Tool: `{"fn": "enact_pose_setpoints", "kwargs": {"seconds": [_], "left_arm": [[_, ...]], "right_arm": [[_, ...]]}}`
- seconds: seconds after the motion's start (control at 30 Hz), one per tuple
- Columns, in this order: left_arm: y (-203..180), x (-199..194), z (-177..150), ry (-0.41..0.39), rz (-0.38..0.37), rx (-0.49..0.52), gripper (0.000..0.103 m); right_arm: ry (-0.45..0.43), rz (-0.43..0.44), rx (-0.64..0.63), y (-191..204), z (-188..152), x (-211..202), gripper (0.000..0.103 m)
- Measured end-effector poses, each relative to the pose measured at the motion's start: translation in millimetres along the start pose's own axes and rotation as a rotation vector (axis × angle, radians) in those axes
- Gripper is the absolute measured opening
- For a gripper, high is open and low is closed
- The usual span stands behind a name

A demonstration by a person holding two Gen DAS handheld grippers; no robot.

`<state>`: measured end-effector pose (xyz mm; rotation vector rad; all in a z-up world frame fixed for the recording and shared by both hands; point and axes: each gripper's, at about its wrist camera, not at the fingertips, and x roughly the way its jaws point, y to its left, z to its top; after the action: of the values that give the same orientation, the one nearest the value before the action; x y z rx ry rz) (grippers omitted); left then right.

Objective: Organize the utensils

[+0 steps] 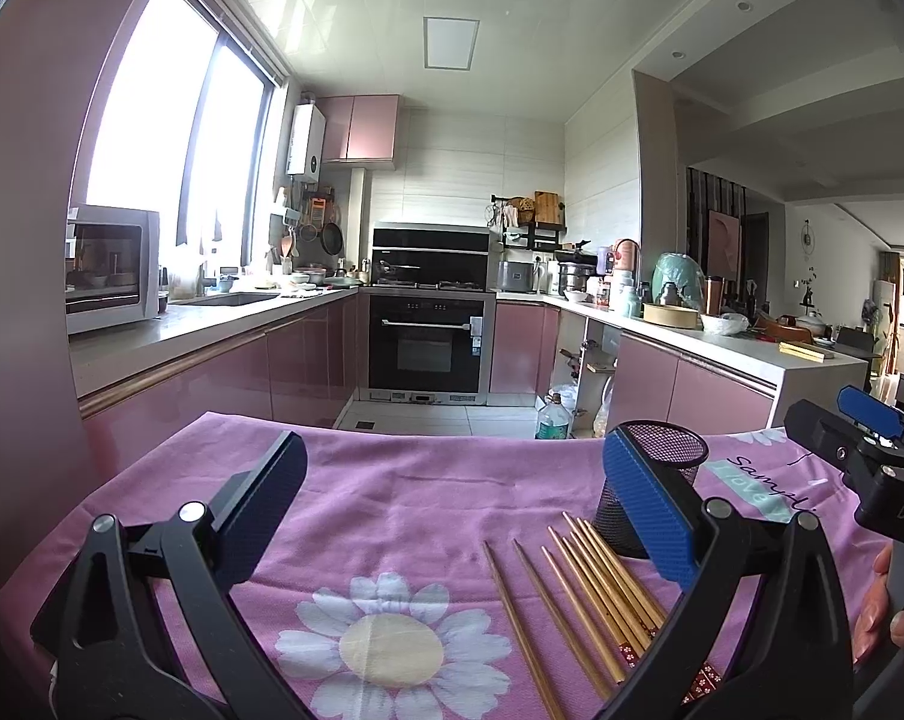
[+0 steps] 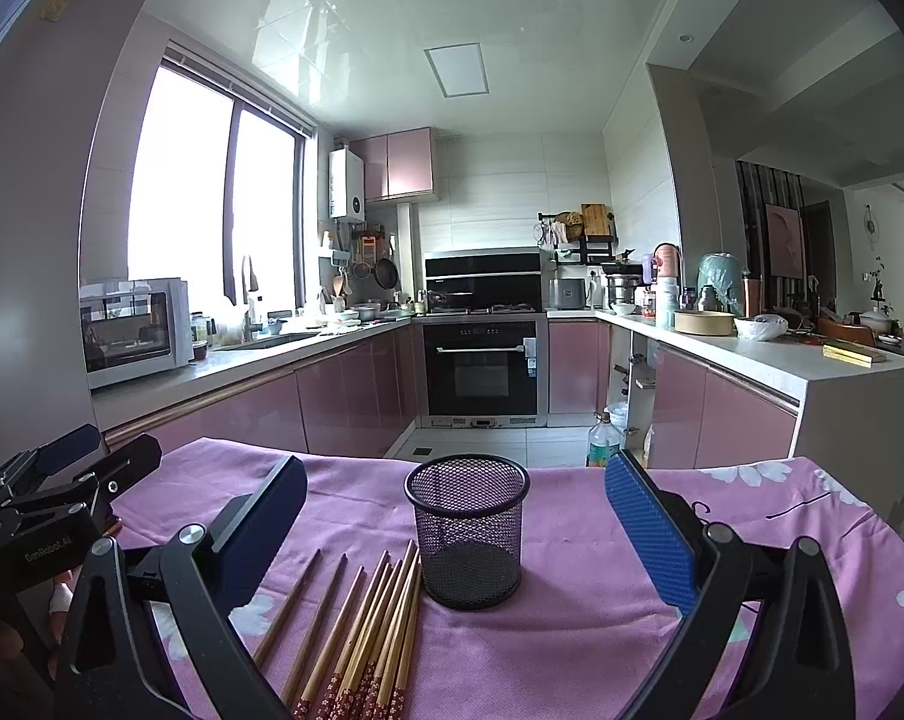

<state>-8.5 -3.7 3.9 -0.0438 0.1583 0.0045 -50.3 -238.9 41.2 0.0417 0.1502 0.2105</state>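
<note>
Several wooden chopsticks [image 2: 362,636] with red patterned ends lie side by side on the pink flowered cloth [image 2: 571,630], just left of an upright, empty black mesh holder [image 2: 468,531]. In the left wrist view the chopsticks [image 1: 583,594] lie right of centre and the holder [image 1: 655,480] stands partly behind my right finger. My left gripper [image 1: 452,510] is open and empty above the cloth [image 1: 392,510]. My right gripper [image 2: 454,531] is open and empty, its jaws standing wide either side of the holder. Each gripper shows at the edge of the other's view.
The table's far edge drops to a tiled kitchen floor [image 2: 481,441] with a plastic bottle [image 2: 601,438]. Pink cabinets, an oven [image 2: 481,369], a microwave [image 2: 134,330] and cluttered counters stand well beyond.
</note>
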Motion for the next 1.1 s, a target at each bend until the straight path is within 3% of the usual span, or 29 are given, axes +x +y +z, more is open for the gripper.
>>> {"fn": "enact_pose_setpoints", "kwargs": {"seconds": [1.1], "left_arm": [[-3.0,0.2,-0.5,0.0,-0.004,0.002,0.097]], "right_arm": [[0.006,0.001,0.014,-4.1,-3.2,2.9,0.096]]}}
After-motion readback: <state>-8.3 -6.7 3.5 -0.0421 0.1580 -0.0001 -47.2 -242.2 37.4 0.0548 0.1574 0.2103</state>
